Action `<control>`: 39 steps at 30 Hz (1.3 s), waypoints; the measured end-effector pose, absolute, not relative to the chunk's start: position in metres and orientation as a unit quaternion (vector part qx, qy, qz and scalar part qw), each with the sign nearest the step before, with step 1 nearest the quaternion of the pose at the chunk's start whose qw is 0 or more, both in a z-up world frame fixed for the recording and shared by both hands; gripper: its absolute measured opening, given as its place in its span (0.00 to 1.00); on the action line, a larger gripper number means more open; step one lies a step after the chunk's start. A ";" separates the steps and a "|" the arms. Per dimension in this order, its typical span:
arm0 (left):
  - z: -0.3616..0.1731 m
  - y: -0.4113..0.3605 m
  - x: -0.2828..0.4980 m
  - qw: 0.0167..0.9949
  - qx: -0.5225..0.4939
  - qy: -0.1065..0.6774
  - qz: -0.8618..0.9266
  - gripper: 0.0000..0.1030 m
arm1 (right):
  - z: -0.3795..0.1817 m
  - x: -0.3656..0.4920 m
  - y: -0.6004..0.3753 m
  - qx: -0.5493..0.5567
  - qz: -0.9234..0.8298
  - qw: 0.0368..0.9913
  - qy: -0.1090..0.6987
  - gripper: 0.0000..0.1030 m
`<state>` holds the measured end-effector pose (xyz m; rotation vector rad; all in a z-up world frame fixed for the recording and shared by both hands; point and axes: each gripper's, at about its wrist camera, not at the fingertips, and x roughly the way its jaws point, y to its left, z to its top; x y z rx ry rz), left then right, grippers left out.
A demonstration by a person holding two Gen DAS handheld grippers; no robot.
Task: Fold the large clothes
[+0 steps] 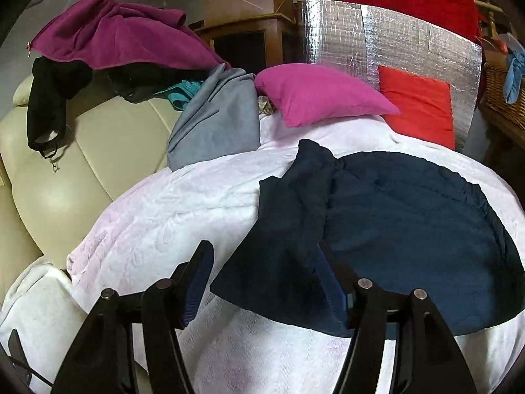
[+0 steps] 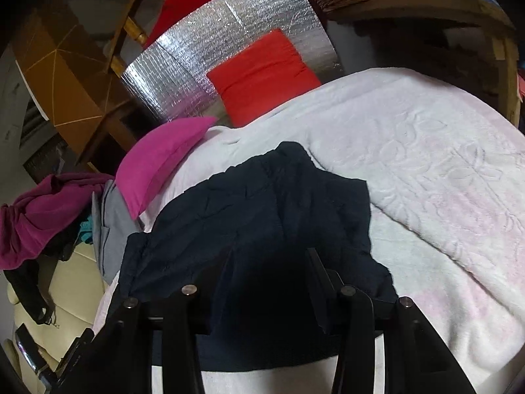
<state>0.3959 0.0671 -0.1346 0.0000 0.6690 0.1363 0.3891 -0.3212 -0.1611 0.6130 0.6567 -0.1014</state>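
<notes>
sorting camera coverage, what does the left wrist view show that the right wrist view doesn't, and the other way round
Only the left wrist view: the left tongs standing open, with the navy garment draped over one finger, and the red cloth on the wooden chair seen in full.

Only the right wrist view: the right tongs over the garment's dark folds, grip unclear, and the wide bare right side of the white blanket.

Both: navy garment, white blanket, pink pillow, red cushion, silver foil panel, purple fleece, grey cloth, cream sofa, wicker basket.

Navy garment on white blanket
</notes>
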 end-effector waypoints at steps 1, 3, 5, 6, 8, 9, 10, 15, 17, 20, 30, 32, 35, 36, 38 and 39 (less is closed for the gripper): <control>-0.135 0.067 0.397 0.942 0.001 0.328 0.067 0.63 | -0.163 0.394 -0.317 0.294 -0.051 0.899 0.320 0.45; -0.136 0.066 0.397 0.942 0.004 0.327 0.069 0.63 | -0.171 0.398 -0.317 0.290 -0.058 0.898 0.325 0.45; -0.137 0.064 0.398 0.942 0.007 0.328 0.070 0.63 | -0.180 0.401 -0.320 0.289 -0.068 0.895 0.332 0.45; -0.138 0.063 0.399 0.941 0.008 0.330 0.070 0.63 | -0.186 0.403 -0.323 0.291 -0.073 0.892 0.337 0.45; -0.142 0.061 0.403 0.940 0.011 0.335 0.068 0.63 | -0.202 0.412 -0.331 0.300 -0.085 0.880 0.358 0.44; -0.144 0.060 0.406 0.938 0.013 0.339 0.067 0.63 | -0.210 0.416 -0.335 0.303 -0.088 0.874 0.370 0.40; -0.149 0.059 0.410 0.935 0.015 0.349 0.063 0.64 | -0.220 0.422 -0.338 0.309 -0.087 0.865 0.386 0.38; -0.179 0.061 0.444 0.900 0.007 0.433 0.051 0.67 | -0.225 0.425 -0.350 0.334 -0.071 0.851 0.398 0.37; -0.171 0.066 0.455 0.904 -0.009 0.423 0.056 0.67 | -0.217 0.422 -0.355 0.343 -0.069 0.856 0.382 0.37; -0.156 0.066 0.473 0.914 -0.026 0.401 0.050 0.67 | -0.198 0.425 -0.364 0.350 -0.058 0.869 0.346 0.39; -0.184 0.066 0.574 0.890 -0.019 0.448 0.079 0.69 | -0.169 0.529 -0.366 0.346 -0.058 0.878 0.326 0.39; -0.195 0.074 0.587 0.883 -0.032 0.461 0.082 0.73 | -0.179 0.554 -0.365 0.342 -0.067 0.873 0.342 0.39; -0.207 0.083 0.595 0.878 -0.047 0.469 0.085 0.84 | -0.208 0.584 -0.375 0.357 -0.091 0.850 0.377 0.44; -0.211 0.086 0.597 0.876 -0.053 0.472 0.080 0.86 | -0.222 0.593 -0.378 0.360 -0.097 0.842 0.391 0.45; -0.216 0.092 0.601 0.872 -0.068 0.479 0.071 0.88 | -0.235 0.602 -0.379 0.355 -0.100 0.840 0.397 0.45; -0.219 0.096 0.602 0.870 -0.076 0.481 0.070 0.89 | -0.233 0.602 -0.379 0.352 -0.105 0.841 0.396 0.45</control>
